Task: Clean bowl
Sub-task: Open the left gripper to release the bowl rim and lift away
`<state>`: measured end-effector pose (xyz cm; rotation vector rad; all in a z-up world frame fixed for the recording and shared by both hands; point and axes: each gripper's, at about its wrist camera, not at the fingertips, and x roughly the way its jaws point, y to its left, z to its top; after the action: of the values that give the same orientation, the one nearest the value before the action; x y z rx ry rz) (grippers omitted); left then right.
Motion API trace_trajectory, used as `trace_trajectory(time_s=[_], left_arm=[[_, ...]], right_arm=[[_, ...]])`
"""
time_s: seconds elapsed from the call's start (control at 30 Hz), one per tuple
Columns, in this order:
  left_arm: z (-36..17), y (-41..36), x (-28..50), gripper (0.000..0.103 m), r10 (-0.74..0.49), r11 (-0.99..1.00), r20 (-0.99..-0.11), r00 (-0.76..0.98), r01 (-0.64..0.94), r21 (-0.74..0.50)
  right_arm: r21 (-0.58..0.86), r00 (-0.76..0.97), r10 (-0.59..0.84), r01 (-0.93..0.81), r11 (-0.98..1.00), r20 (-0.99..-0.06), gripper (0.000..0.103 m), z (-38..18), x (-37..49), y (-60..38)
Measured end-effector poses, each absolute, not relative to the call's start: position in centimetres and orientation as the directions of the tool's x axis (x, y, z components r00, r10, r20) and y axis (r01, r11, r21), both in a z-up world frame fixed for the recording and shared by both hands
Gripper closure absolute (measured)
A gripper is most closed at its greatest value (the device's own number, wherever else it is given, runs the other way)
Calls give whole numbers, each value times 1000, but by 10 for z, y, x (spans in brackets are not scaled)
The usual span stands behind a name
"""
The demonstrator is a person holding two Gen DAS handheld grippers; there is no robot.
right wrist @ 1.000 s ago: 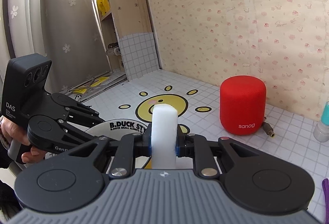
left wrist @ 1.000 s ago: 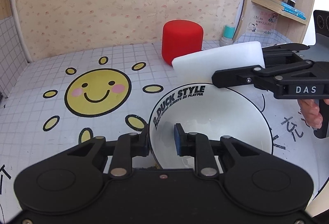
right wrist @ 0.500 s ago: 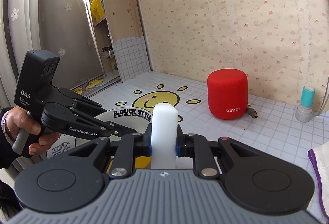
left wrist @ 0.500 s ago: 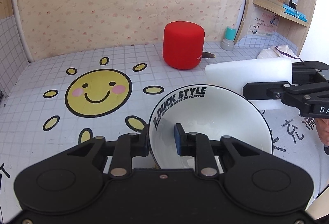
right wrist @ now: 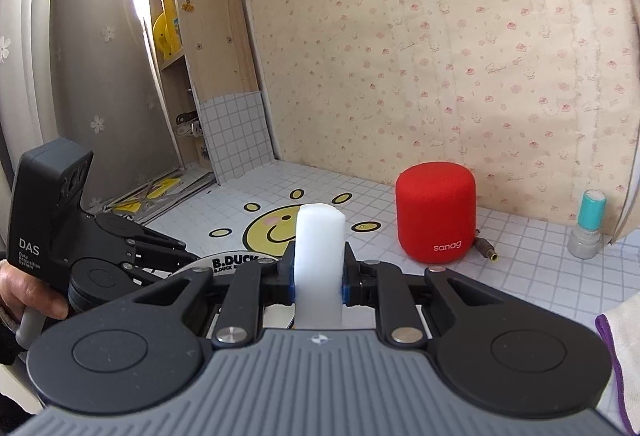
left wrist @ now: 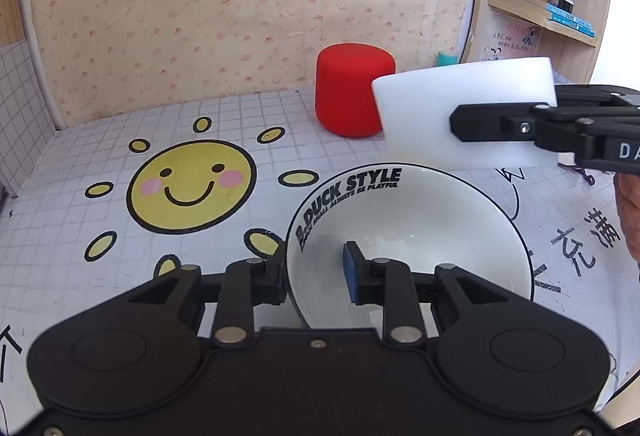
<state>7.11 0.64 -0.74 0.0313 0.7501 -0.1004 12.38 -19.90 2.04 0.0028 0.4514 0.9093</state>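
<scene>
Sponge (left wrist: 460, 116) moved back over 1 bowl (left wrist: 408, 220); R gripper (right wrist: 319, 282) clamps sponge, L gripper (left wrist: 316, 272) pinches rim.

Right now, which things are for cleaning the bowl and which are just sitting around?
For the job:
white ceramic bowl with black lettering, its rim between the left gripper jaws
white foam sponge block, clamped in the right gripper

Just lying about:
red cylindrical fabric speaker
small teal-capped bottle
purple-edged white cloth

Sponge (left wrist: 460, 116) above bowl (left wrist: 408, 220), speaker (left wrist: 352, 92) behind
</scene>
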Motion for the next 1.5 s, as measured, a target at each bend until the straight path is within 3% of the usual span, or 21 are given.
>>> trace_trajectory(time_s=[0.17, 0.23, 0.3, 0.33, 1.03, 1.5], left_arm=[[-8, 13, 67, 63, -64, 997, -653, 755, 79, -6], [-7, 14, 64, 54, -55, 997, -636, 770, 73, 2], [-4, 17, 60, 35, -59, 997, -612, 788, 72, -4], [-2, 18, 58, 32, -63, 997, -600, 797, 73, -7], [20, 52, 32, 30, -141, 987, -500, 854, 85, -134], [39, 98, 47, 26, -132, 969, -486, 864, 10, -247]], right_arm=[[190, 598, 728, -714, 674, -334, 82, 30, 106, -215], [198, 629, 713, -691, 695, -309, 82, 35, 97, -221], [212, 660, 696, -664, 717, -282, 82, 38, 89, -227], [226, 673, 688, -650, 725, -272, 82, 37, 87, -230], [308, 769, 594, -520, 797, -238, 82, 27, 24, -243], [358, 743, 641, -555, 751, -192, 82, 14, 77, -246]])
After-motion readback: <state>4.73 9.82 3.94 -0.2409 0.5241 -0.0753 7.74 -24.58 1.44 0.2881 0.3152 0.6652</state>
